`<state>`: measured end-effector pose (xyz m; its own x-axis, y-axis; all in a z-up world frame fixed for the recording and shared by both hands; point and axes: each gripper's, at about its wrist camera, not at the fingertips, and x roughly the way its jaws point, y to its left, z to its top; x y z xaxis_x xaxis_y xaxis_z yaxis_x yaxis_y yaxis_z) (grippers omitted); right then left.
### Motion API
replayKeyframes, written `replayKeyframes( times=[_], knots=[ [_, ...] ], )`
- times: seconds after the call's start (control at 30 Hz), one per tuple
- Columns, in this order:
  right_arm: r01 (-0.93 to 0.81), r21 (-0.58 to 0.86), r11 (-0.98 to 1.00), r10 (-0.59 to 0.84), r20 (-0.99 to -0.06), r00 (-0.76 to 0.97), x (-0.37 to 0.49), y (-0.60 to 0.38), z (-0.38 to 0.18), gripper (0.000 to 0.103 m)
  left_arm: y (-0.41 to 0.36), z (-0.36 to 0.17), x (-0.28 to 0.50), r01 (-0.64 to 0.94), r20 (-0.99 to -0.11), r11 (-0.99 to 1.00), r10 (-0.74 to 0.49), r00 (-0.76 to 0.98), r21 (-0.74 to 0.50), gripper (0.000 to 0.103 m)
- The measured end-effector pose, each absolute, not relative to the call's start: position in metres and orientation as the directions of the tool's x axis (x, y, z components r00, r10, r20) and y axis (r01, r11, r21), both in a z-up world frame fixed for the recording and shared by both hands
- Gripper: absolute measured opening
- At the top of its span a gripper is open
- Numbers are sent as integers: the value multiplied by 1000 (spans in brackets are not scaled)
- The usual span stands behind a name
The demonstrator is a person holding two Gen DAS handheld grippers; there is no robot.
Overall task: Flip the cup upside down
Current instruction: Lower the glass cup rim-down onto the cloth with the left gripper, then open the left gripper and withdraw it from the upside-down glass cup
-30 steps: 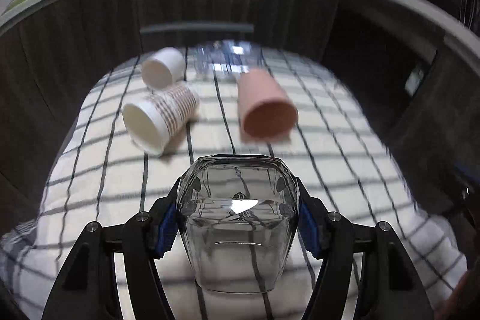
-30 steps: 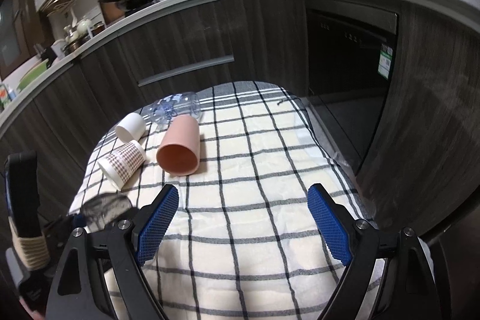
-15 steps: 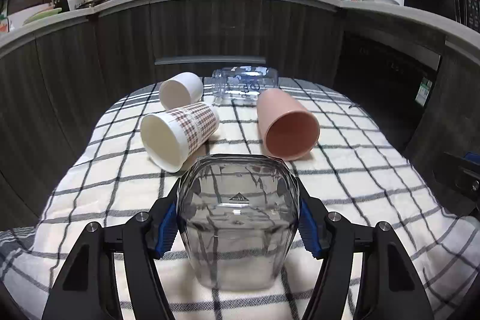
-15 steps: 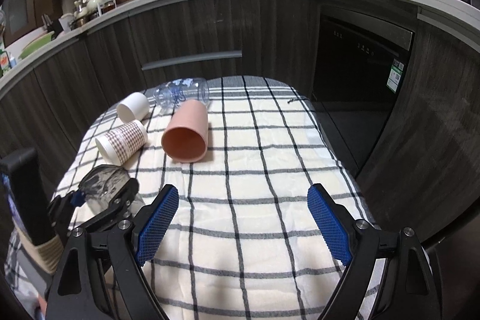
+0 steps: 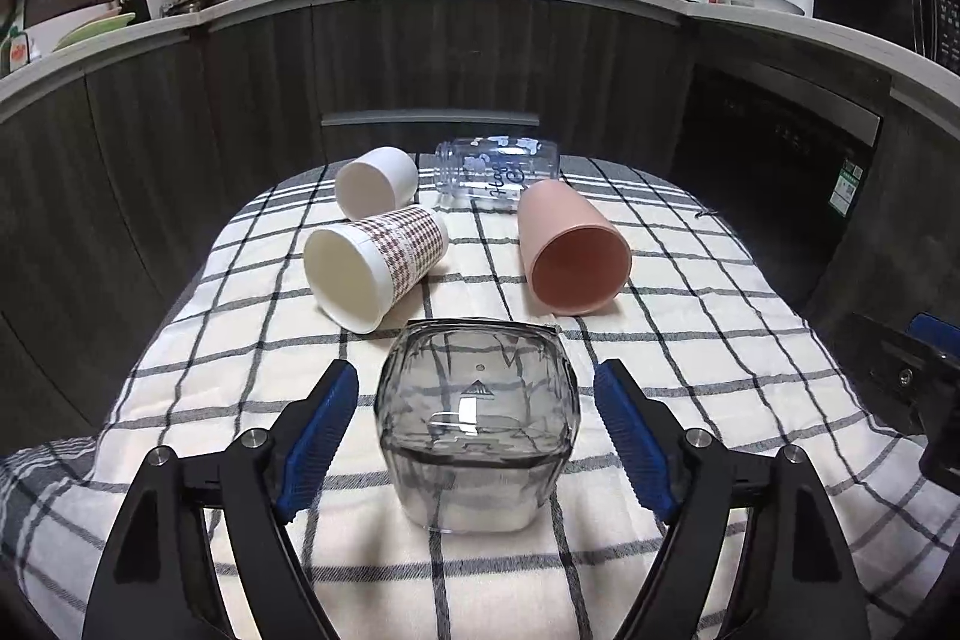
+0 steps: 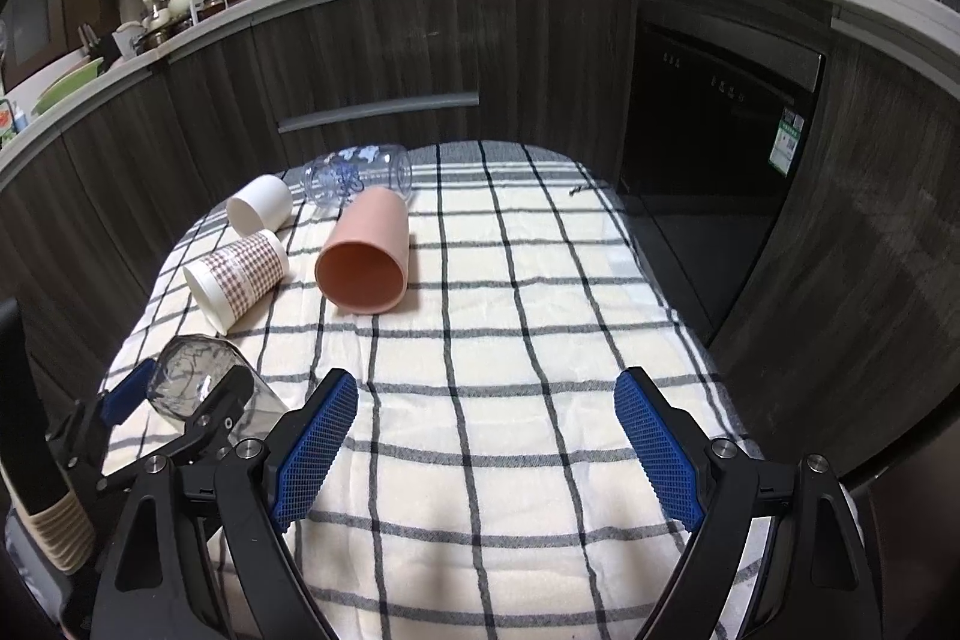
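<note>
A clear smoky glass cup (image 5: 477,424) stands upside down on the checked cloth, between the fingers of my left gripper (image 5: 477,436). The gripper is open, with a gap on each side of the cup. The cup also shows in the right wrist view (image 6: 192,376) at the lower left, with the left gripper (image 6: 174,400) around it. My right gripper (image 6: 486,454) is open and empty over the near right part of the cloth.
Beyond the glass cup lie a houndstooth paper cup (image 5: 372,268), a white cup (image 5: 375,181), a pink cup (image 5: 570,250) and a clear printed bottle (image 5: 498,172), all on their sides. The checked cloth (image 6: 540,310) covers the table. Dark cabinets stand behind and at the right.
My left gripper has set the glass cup down on the cloth and opened. Its fingers now stand apart from the cup. The right gripper has barely moved.
</note>
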<state>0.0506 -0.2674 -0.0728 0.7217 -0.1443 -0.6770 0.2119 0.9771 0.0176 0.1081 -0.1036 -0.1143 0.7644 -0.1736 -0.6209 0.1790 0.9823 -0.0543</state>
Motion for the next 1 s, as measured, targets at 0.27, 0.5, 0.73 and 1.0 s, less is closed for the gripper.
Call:
replayKeyframes(
  times=[0.27,0.5,0.73,1.0],
  knots=[
    [195,9,981,-147,-625,767,32,-254,-48,88,-87,-88,92,150,-627,985,-172,760,-88,81],
    [163,15,987,-122,-596,794,20,-236,-29,88,-62,-69,77,107,-644,988,-153,749,-109,83],
    [140,33,990,-94,-591,801,7,-216,-13,88,-40,-43,53,73,-624,992,-119,773,-98,84],
    [129,45,991,-79,-584,808,-8,-200,6,88,-20,-19,29,41,-617,994,-97,781,-104,83]
  ],
)
